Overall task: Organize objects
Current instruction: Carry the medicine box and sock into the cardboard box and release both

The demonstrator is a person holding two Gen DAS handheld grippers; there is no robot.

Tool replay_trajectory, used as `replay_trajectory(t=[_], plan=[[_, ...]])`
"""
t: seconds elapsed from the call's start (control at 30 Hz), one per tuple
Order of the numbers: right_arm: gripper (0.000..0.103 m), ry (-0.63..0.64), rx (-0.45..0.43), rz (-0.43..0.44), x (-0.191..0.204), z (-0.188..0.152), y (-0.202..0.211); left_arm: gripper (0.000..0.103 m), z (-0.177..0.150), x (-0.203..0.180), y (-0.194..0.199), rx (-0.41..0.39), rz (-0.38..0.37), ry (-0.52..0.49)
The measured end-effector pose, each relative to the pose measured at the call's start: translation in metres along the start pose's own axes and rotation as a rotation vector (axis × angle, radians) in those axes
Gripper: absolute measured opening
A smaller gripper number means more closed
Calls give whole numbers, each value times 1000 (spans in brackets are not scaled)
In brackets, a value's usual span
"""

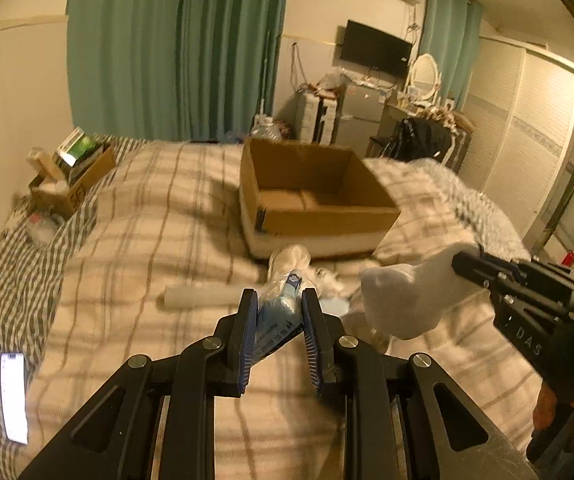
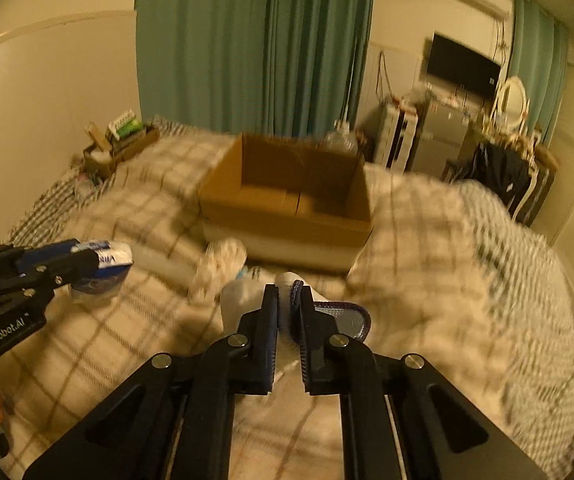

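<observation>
Above a plaid bed (image 1: 127,208), the left gripper (image 1: 277,304) clamps a blue-labelled packet (image 1: 283,300) while the right gripper (image 2: 287,304) pinches a white sock (image 1: 403,296); both loads appear bound for the open cardboard box (image 1: 311,200) ahead, needing a forward carry and release.

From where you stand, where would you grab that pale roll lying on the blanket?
Around the middle of the pale roll, from above, fingers straddling its width. It lies flat on the blanket with both long sides free. Both grippers look occupied, so this is only a guess.
</observation>
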State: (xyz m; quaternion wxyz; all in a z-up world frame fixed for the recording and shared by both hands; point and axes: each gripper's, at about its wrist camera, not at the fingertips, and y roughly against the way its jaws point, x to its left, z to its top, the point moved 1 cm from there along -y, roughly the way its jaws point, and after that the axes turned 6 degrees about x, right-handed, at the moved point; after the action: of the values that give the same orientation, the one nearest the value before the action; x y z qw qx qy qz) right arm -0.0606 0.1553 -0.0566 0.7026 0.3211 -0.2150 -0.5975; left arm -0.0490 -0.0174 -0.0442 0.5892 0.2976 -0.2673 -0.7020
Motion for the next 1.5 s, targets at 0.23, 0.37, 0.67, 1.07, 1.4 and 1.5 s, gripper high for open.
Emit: replay_trajectory(t=[0.23, 0.37, 0.67, 1.07, 1.4, 1.5], plan=[[9, 38, -126, -60, -19, 68, 31, 22, 65, -11, 4, -46, -28, -31], [9, 54, -172, -85, -28, 105, 33, 22, 106, -17, 1, -93, -6, -56], [8, 72, -185, -94, -44, 166, -21, 22, 173, -27, -49, -130, 9, -117], [9, 37, -29, -27, -65, 165, -165, 22, 170, -15, -183, 36, -33, -139], [59, -55, -59, -23, -91, 153, -151, 64, 162, -10, -183, 84, -65, -84], [59, -61, -79, -39, -87, 155, -119, 70, 159, -8, -154, 55, -30, -96]])
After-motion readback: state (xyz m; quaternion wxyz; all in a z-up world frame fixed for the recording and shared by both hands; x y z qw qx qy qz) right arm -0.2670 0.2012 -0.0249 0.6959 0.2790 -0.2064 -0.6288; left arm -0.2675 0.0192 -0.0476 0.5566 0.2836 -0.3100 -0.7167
